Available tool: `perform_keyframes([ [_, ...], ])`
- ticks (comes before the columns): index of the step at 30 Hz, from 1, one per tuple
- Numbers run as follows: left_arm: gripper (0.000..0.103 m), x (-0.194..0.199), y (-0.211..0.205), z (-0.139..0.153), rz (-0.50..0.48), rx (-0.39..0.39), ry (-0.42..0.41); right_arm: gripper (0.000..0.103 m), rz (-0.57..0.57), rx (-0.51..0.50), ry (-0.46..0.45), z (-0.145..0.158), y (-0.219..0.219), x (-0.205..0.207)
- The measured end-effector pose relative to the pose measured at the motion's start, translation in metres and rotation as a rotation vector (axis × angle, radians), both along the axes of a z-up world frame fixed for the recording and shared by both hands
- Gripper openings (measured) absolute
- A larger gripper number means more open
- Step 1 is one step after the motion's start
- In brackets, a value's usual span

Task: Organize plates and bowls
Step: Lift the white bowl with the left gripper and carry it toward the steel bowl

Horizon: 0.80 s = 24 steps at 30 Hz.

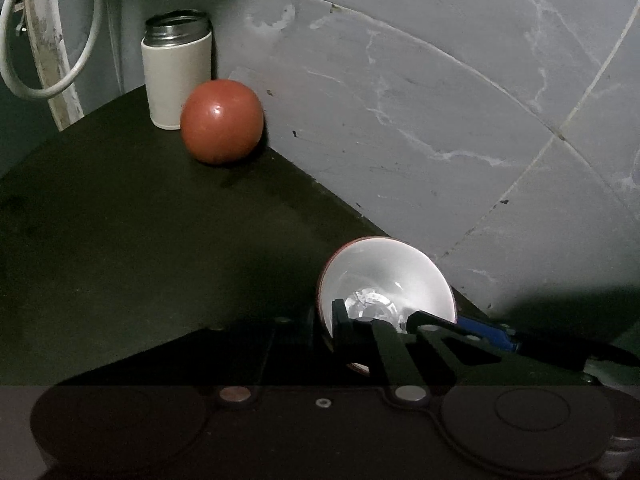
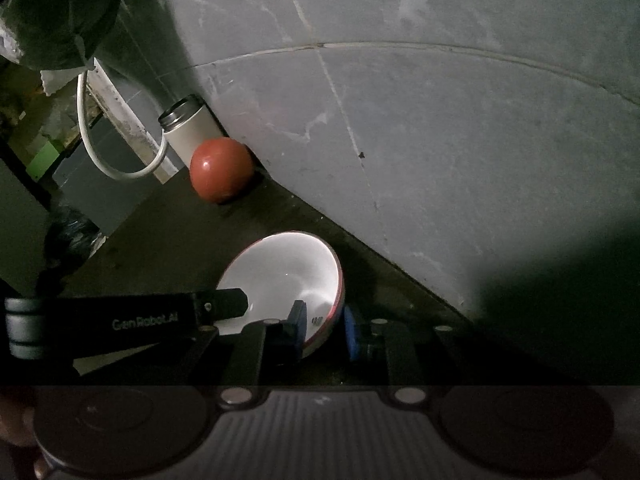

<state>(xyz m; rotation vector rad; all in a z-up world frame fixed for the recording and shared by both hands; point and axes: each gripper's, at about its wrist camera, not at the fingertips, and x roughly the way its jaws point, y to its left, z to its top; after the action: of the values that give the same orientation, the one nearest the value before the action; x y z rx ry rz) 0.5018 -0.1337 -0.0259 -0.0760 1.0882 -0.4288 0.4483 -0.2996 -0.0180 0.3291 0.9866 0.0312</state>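
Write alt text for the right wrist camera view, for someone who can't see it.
The right gripper straddles the rim of a tilted white bowl with blue pads, one inside and one outside. The left gripper reaches in from the left. Behind, on the dark counter, a red ball and a white canister sit by the tiled wall.

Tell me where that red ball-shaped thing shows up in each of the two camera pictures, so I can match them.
Left wrist view: the red ball sits upper left of centre, on the dark counter near the tiled wall.
Right wrist view: the red ball is left of centre, in the upper half, again by the wall.
Shared landmark: the white steel-rimmed canister right behind it in both.
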Motion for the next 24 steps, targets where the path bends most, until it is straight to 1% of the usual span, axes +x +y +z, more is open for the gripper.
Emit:
perform_keyframes([
  [4, 0.007, -0.002, 0.002, 0.000, 0.013, -0.014, 0.014, 0.021, 0.006, 0.020, 0.014, 0.001, -0.003, -0.001],
  [10, 0.007, -0.013, 0.007, 0.002, 0.028, -0.013, 0.019, 0.019, 0.011, 0.046, 0.017, 0.005, -0.002, -0.010],
  [24, 0.007, -0.049, 0.016, 0.028, 0.049, -0.029, -0.027, 0.019, 0.049, 0.091, -0.012, 0.030, -0.004, -0.039],
])
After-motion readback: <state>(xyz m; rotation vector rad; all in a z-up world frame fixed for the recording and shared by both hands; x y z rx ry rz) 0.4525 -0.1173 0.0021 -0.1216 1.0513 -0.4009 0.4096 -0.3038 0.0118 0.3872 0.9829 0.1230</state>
